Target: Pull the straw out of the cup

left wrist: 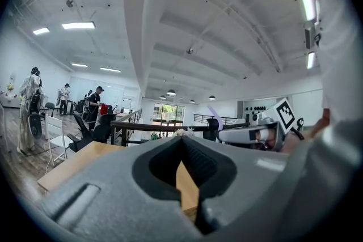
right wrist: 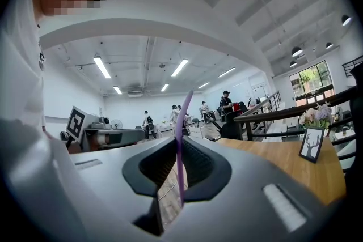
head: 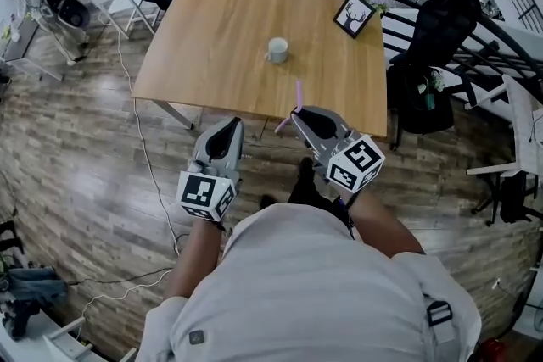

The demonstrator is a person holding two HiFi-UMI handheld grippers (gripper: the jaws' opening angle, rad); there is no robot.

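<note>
Looks like the closing step of the task, with the thin purple plastic straw (right wrist: 182, 113) already clear of the small white cup (head: 277, 50). Leaves the cup standing alone near the middle of the pale wooden table (head: 212, 38), well apart from both tools.

Pinches the straw between the clenched jaws of the right gripper (right wrist: 180, 141), gripping low on its length, off the table's near edge and above the plank floor (head: 93, 174). Keeps the left gripper (left wrist: 182, 140) level just beside the right one, jaws together on nothing, apparently idle.

Sets the straw's long axis close to upright, crossing the level jaws roughly at a right angle. Leans slightly in the head view, upper end toward the table, a short lower end poking out beneath the jaws.

Calls for little next, by this reading: either laying the straw down on the table or simply holding it away from the cup. Needs a steady pinch meanwhile, given a thin, light, smooth tube, likely to slip or swivel under a slackened clamp.
</note>
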